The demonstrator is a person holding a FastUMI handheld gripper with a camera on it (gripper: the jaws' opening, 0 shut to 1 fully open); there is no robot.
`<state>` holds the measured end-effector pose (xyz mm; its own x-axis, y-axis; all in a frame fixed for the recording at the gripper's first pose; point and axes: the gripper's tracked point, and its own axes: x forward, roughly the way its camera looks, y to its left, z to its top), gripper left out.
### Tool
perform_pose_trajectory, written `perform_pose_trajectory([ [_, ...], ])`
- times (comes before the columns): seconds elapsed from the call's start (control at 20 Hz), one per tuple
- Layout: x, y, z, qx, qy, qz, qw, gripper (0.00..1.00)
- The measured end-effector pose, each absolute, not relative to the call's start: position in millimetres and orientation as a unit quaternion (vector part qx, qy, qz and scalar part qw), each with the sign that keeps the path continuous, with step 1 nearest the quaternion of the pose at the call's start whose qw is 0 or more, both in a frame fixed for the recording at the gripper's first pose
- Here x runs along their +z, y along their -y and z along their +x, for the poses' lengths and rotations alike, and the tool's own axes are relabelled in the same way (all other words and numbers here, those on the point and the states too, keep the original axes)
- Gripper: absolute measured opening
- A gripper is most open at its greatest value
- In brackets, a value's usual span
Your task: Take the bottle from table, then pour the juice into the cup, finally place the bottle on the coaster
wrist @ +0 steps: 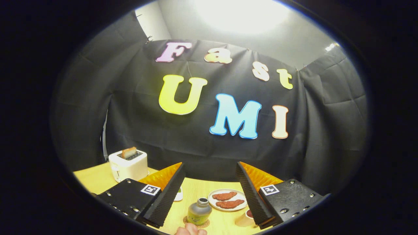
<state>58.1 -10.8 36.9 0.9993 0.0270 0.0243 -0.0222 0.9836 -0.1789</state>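
Two fingers of the claw are standing wide apart, gripping nothing. Between them the bottle is sitting upright on the coaster, fingertips showing beside it. Cup and plate are resting rightward on the bench, toaster beyond the left finger.

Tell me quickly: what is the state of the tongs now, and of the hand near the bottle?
Tongs: open, holding nothing; the bottle stands on the coaster between the fingers.
Hand: just below the bottle; grip cannot be told.
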Motion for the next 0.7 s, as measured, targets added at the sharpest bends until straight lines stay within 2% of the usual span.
perform_pose_trajectory([
  [0.2, 74.2, 17.4, 37.0, 0.045, 0.043, -0.062, 0.996, 0.96],
  [0.7, 81.0, 100.2, 8.7, 0.054, 0.051, 0.02, 0.997, 0.95],
])
